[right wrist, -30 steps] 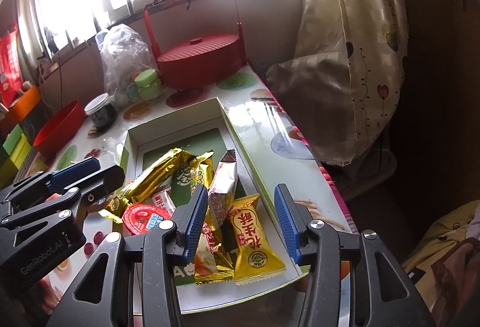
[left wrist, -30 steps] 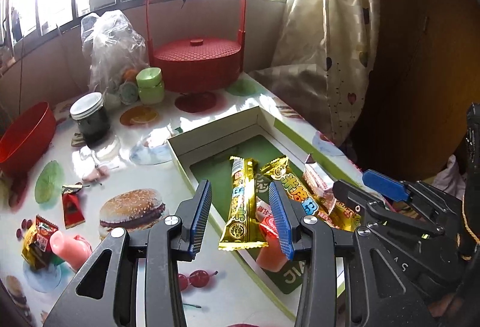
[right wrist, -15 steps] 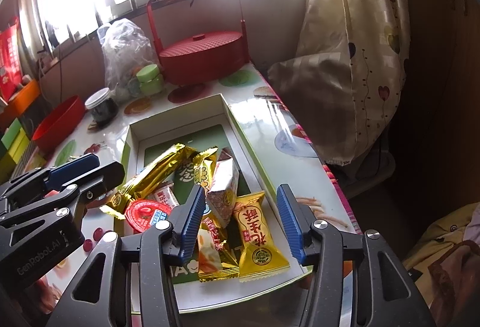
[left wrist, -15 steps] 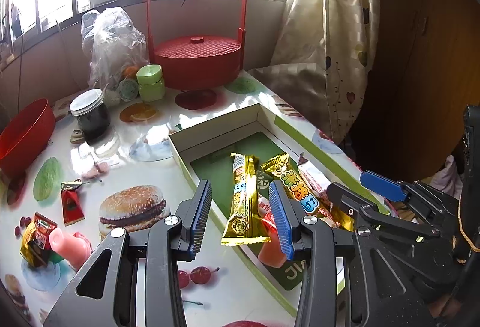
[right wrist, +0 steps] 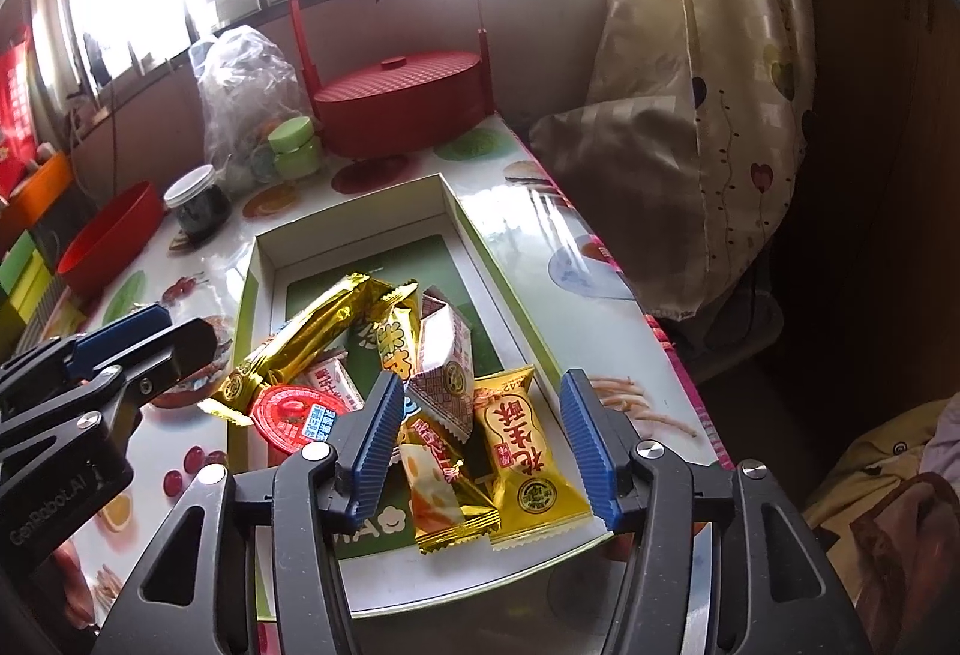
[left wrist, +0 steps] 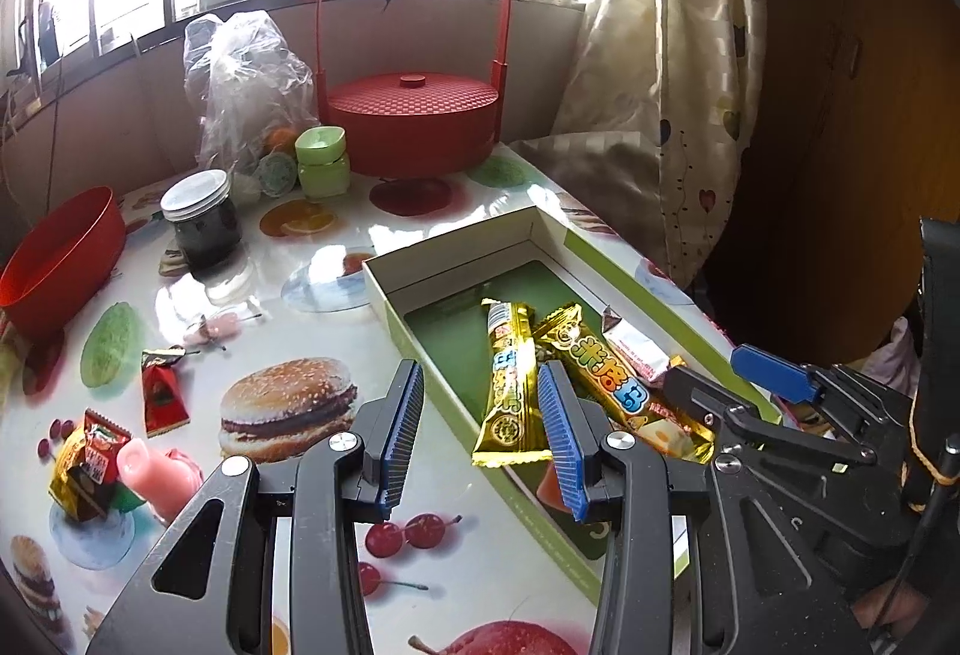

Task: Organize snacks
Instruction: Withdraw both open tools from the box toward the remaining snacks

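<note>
The tabletop [left wrist: 420, 583], covered in a glossy cloth printed with burgers and fruit, carries everything, and its near right part is taken up by a shallow white-walled box [right wrist: 354, 223] with a green floor, which looks like the collecting place for the snacks. Behind it a red lidded basket [left wrist: 414, 114] stands by the window, with a red bowl [left wrist: 60, 259] and a dark jar [left wrist: 201, 223] off to the left, well apart from the box. Most snacks already lie heaped in the box: a long gold bar [right wrist: 300, 343] slanted across a red-lidded jelly cup [right wrist: 288, 415], a white-and-brown packet [right wrist: 447, 361] and a yellow pillow pack [right wrist: 528, 457] nearest the front wall. A few remain loose on the cloth at the left, among them a red triangular sweet [left wrist: 162, 391] and a pink jelly [left wrist: 156, 469], so the sorting seems unfinished. The right tongs [right wrist: 489, 439] hover over the box's front end with jaws opening and nothing pressed between them. The left tongs [left wrist: 477, 439] hang part-open and empty above the box's left wall.
</note>
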Tool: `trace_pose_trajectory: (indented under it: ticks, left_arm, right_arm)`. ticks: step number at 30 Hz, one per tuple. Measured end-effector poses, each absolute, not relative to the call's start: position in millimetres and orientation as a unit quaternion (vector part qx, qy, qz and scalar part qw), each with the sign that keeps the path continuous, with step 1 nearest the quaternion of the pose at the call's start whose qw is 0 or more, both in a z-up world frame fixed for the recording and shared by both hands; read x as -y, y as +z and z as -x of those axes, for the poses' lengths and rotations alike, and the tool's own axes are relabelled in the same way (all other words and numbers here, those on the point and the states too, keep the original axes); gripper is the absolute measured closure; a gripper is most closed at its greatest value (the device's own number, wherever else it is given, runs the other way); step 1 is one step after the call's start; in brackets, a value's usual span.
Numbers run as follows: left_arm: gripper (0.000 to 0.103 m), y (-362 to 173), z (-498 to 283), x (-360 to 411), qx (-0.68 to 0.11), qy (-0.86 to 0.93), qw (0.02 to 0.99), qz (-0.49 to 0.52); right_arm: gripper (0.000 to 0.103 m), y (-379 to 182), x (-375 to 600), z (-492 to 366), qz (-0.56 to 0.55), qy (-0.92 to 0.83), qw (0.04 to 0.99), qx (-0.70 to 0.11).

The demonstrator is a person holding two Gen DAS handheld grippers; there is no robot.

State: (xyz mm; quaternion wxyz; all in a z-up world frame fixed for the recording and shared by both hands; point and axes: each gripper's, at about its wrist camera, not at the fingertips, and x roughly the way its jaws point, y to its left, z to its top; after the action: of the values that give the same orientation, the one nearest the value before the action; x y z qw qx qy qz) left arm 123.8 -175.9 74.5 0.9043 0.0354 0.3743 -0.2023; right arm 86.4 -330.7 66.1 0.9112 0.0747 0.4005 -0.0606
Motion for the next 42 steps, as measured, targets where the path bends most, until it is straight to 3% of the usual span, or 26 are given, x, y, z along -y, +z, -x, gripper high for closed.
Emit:
trace_pose_trajectory:
  ticks: [24,42]
  left_arm:
    - [0.062,80.0,-96.2,99.8,-0.36,-0.156,0.92,-0.009]
    - [0.062,69.6,-83.7,20.0,-0.362,-0.106,0.925,0.041]
  right_arm:
    - [0.044,92.3,283.5,-73.2,-0.076,0.009,0.935,-0.345]
    - [0.043,88.0,200.4,-83.1,-0.047,0.119,0.924,-0.36]
